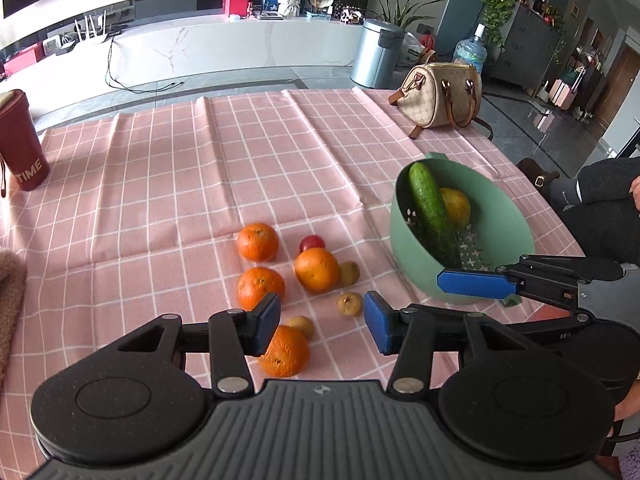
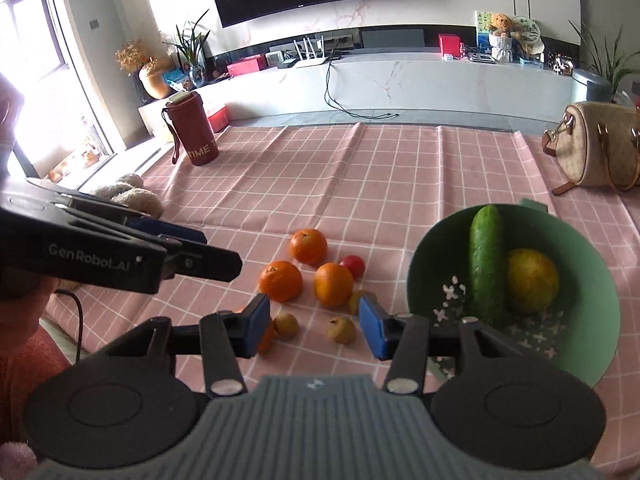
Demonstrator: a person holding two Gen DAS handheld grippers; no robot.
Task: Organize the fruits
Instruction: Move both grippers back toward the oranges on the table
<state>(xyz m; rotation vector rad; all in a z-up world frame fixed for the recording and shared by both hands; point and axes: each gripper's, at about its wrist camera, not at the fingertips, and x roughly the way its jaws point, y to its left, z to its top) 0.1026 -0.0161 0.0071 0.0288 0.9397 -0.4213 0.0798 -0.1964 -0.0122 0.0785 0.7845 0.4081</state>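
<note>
Several oranges lie loose on the pink checked cloth, among them one [image 1: 258, 241] farthest back and one [image 1: 285, 350] partly behind my left finger. A small red fruit [image 1: 312, 243] and three small yellowish fruits [image 1: 349, 303] lie among them. The green bowl [image 1: 504, 216] to the right holds a cucumber [image 1: 430, 208] and a yellow fruit [image 1: 458, 206]. My left gripper [image 1: 322, 322] hangs open above the near fruits, nothing between its pads. My right gripper [image 2: 314, 328] is open and empty too, over the small fruits [image 2: 341, 330] beside the bowl [image 2: 580, 264].
A red bottle marked TIME [image 1: 18, 148] stands at the cloth's far left. A beige handbag [image 1: 440, 94] sits at the far right corner. A brown plush thing [image 2: 132, 196] lies at the left edge. A seated person's leg [image 1: 600, 200] is beyond the table's right side.
</note>
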